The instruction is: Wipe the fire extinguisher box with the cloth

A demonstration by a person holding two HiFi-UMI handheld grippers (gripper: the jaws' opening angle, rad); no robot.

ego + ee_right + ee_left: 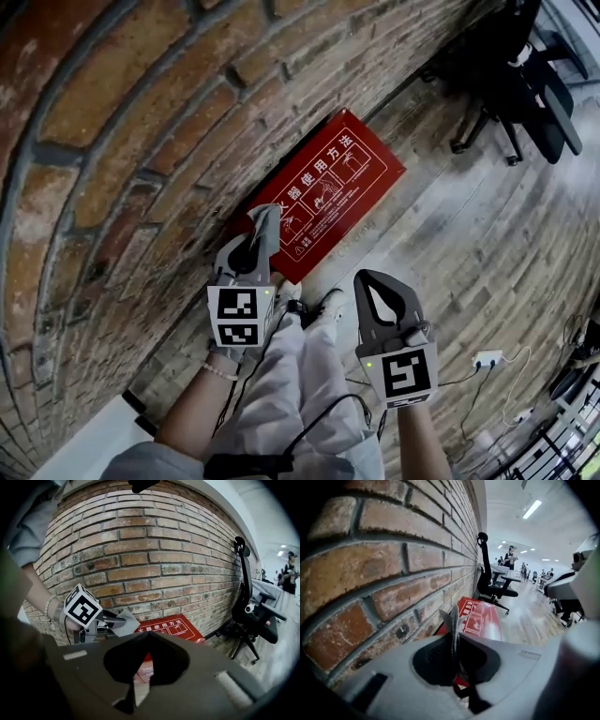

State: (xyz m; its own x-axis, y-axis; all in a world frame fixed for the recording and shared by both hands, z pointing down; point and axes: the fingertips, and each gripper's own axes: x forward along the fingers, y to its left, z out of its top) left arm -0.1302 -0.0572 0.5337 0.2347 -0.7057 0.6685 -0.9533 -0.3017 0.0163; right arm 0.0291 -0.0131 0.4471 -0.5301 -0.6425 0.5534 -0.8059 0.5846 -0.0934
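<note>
The red fire extinguisher box [323, 192] with white print lies on the floor against the brick wall [122, 141]. My left gripper [265, 220] is shut on a grey cloth [266, 225], which hangs just over the box's near corner. In the left gripper view the cloth [452, 625] sticks up folded between the jaws, with the box [483, 618] beyond it. My right gripper [368, 279] is shut and holds nothing, off the box to its right over the wooden floor. The right gripper view shows the left gripper [110, 619], the cloth [125, 623] and the box [174, 625].
A black office chair [525, 84] stands on the wooden floor to the box's right, close to the wall. A white power strip [487, 358] with cables lies on the floor at right. The person's legs and shoes [323, 305] are below the grippers. Several people stand far off [511, 557].
</note>
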